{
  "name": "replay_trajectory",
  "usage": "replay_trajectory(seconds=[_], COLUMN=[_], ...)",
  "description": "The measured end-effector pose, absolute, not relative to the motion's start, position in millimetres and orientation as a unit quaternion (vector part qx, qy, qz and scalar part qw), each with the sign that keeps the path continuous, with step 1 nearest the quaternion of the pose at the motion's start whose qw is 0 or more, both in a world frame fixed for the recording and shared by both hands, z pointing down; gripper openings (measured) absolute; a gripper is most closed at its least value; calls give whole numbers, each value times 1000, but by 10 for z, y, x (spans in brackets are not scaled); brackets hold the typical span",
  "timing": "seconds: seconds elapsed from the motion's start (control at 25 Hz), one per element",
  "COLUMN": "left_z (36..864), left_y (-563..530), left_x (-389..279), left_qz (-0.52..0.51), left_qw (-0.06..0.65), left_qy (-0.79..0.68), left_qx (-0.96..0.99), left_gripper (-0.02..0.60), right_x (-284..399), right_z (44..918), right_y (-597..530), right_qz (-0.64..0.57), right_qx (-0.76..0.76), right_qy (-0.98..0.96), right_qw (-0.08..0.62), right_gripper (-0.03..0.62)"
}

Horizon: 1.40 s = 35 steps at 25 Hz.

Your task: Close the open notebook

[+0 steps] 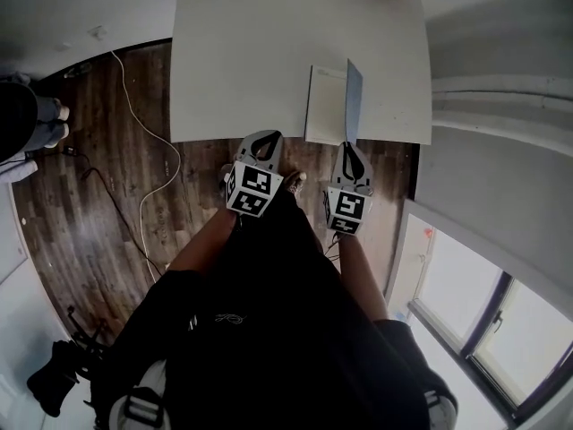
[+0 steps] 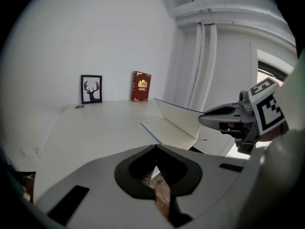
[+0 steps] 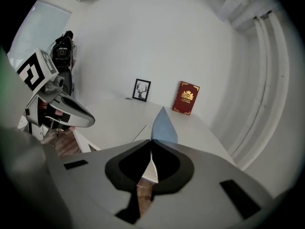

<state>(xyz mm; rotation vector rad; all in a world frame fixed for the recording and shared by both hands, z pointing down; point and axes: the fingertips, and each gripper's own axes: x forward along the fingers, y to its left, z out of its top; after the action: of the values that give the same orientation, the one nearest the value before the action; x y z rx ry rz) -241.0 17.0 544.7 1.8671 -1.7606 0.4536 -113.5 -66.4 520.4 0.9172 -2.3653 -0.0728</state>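
Observation:
The notebook (image 1: 326,106) lies at the near right edge of the white table (image 1: 251,52), its left pages flat. Its blue cover (image 1: 354,92) stands nearly upright on edge. My right gripper (image 1: 348,144) is shut, its tips pinching the near edge of that cover. In the right gripper view the cover (image 3: 164,127) rises straight from the closed tips (image 3: 151,141). The left gripper view shows the pages (image 2: 167,130), the raised cover (image 2: 180,117) and the right gripper (image 2: 202,120) at its edge. My left gripper (image 1: 265,134) hovers at the table's front edge, shut and holding nothing.
A red book (image 2: 141,86) and a framed deer picture (image 2: 91,89) stand against the far wall at the back of the table. A white cable (image 1: 143,133) trails over the wooden floor on the left. A window (image 1: 466,303) is to the right.

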Motion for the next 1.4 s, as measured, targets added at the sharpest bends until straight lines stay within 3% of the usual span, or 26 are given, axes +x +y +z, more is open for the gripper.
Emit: replay_trajectory(seconds=[0.68,1.4], left_z=[5760,5791], left_y=[170,194], left_x=[-2383,-2268], left_qz=[165,162], left_qw=[297,298], left_qy=[-644,-627], left_qx=[686,702], left_gripper=[3,3], right_x=[-1479,-1602], right_z=[5735,6083], right_y=[-426,-304], right_qz=[-25,-101], right_qx=[252,138], right_qy=[-895,-865], right_qw=[366,471], right_gripper=[31,31])
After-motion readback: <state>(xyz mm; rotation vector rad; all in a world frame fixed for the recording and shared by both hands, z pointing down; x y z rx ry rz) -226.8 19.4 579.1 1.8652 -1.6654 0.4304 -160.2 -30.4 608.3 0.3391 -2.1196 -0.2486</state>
